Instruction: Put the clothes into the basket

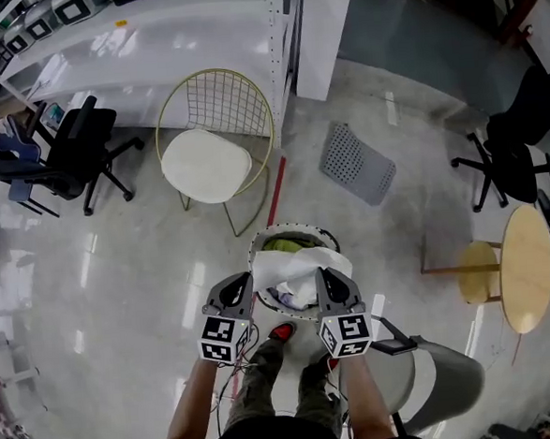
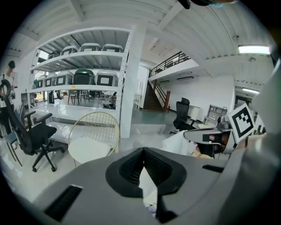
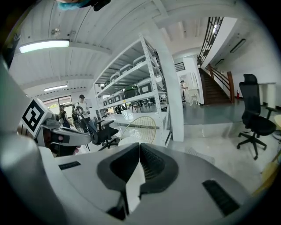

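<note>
- Polished floor [image 1: 119, 272] surrounds a basket [image 1: 306, 229] at the person's feet.
- Probably best: lower both grippers evenly and release only once the white garment [image 1: 302, 266] is inside the rim.
- Left gripper [image 1: 244, 286]: fingers pinched shut on the garment's left edge.
- Garment spans between the grippers, over the basket's mouth.
- Right gripper [image 1: 328, 280]: fingers clamped shut on its right edge.

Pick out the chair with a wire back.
The gold chair with the white seat cushion, just beyond the basket. The office chairs are black; the near chair is solid grey.

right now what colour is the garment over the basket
The garment is white, clearest in the head view.
</note>
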